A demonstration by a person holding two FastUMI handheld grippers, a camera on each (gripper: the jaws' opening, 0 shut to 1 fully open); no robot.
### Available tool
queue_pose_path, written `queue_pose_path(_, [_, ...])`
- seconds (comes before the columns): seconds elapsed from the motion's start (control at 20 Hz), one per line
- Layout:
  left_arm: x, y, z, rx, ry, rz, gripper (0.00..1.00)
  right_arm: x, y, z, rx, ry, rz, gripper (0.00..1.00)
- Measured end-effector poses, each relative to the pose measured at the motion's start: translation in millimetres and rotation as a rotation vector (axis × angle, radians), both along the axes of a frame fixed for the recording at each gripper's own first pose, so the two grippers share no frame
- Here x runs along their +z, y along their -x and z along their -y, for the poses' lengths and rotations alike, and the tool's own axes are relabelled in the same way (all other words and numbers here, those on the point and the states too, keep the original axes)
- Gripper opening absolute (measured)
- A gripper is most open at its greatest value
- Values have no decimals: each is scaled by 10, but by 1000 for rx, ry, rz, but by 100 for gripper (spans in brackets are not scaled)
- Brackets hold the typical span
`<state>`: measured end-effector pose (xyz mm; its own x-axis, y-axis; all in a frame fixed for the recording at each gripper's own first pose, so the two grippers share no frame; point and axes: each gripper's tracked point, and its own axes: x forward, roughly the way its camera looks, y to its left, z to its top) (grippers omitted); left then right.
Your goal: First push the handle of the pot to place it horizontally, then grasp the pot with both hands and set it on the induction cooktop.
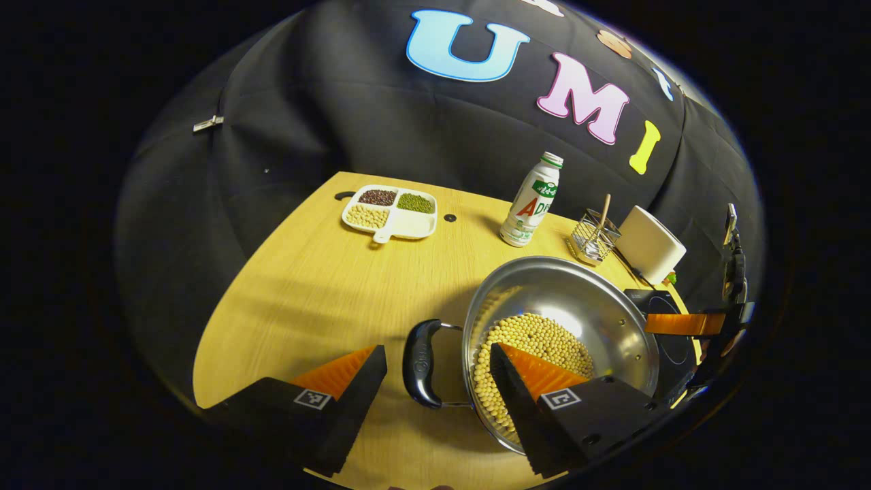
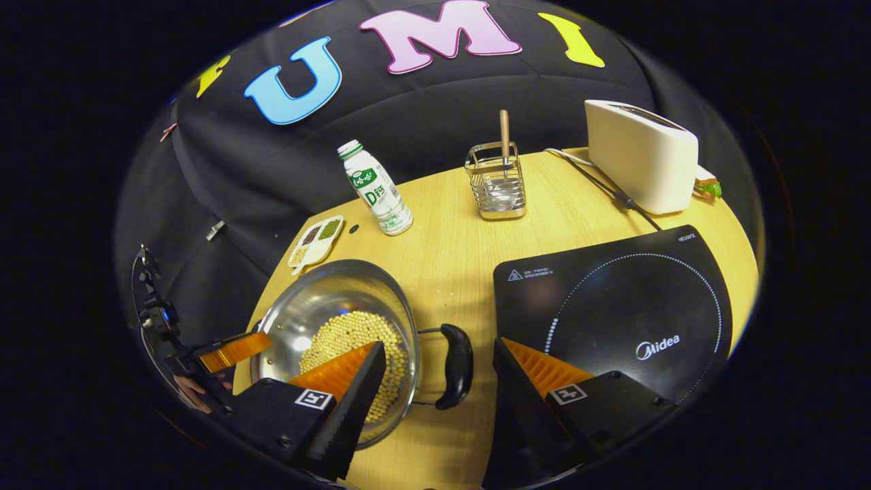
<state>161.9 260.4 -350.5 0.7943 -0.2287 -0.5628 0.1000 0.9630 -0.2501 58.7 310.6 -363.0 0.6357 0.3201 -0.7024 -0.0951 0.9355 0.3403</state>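
Observation:
A steel pot (image 1: 565, 286) holding soybeans stands on the wooden table (image 1: 306, 292). In the left gripper view, its black left handle (image 1: 422, 364) lies between the fingers of my left gripper (image 1: 439, 373), which is open and straddles it. In the right gripper view, the pot (image 2: 320, 299) has its other black handle (image 2: 456, 364) between the fingers of my open right gripper (image 2: 442, 376). The black induction cooktop (image 2: 612, 313) lies just right of the pot. The far gripper shows beyond the pot rim in each view.
At the back of the table stand a divided dish of beans (image 1: 391, 211), a white and green bottle (image 2: 374, 190), a wire rack with a wooden utensil (image 2: 500, 187) and a white toaster (image 2: 639, 163) with its cord. The cooktop (image 1: 674, 348) touches the table's right edge.

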Motion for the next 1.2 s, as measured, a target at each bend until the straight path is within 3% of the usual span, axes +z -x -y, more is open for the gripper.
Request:
queue_pose_path(0.3, [-84,-107,-6,-54,-25,-10,94,-159,-32,-127,14,41,2,98])
queue_pose_path(0.4, [-115,-146,0,-77,-37,-15,92,-223,-73,-115,10,79,15,95])
queue_pose_path(0.55, [-214,-146,55,-89,-15,-46,83,-308,-117,-132,18,124,29,82])
queue_pose_path(0.7, [-222,-158,2,-62,12,-23,71,-362,-156,-126,28,174,53,82])
queue_pose_path(0.8, [-234,-124,-3,-52,31,-24,66,-437,-142,-100,32,203,47,75])
queue_pose_path(0.9, [-259,-117,-24,-49,34,-29,67,-456,-143,-104,26,209,42,65])
queue_pose_path(1.2, [-262,-78,-63,-5,-12,-50,59,-449,-70,-113,23,245,35,58])
